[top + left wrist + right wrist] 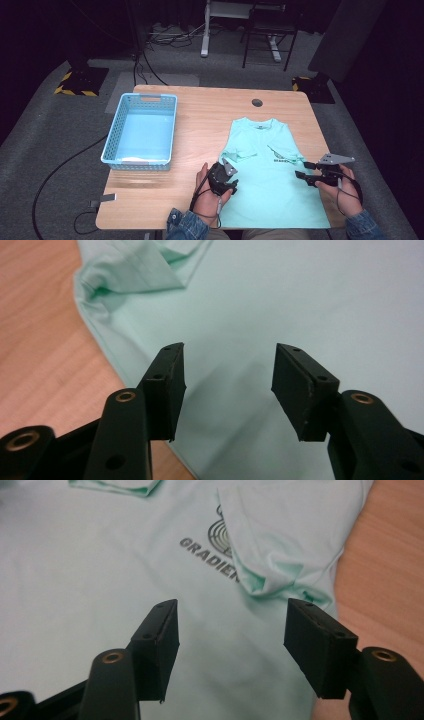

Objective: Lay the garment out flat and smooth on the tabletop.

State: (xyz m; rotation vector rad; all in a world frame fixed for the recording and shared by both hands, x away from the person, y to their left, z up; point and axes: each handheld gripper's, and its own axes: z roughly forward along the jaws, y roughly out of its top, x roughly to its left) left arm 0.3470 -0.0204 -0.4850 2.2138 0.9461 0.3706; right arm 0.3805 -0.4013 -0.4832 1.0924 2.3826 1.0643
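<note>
A mint-green T-shirt lies flat, sleeves folded inward. The left gripper hovers spread above its left edge, the right gripper spread above its right edge.

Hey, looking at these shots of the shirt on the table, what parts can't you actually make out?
- Printed word on the shirt: in the right gripper view the folded-in sleeve covers its end.
- Same print in the high view: too small to read.
- Shirt's bottom hem: cut off by the picture's lower edge in the high view.
- Basket floor near its front: hidden by the front wall.
- Left gripper jaw tips: blurred dark in the high view.
</note>
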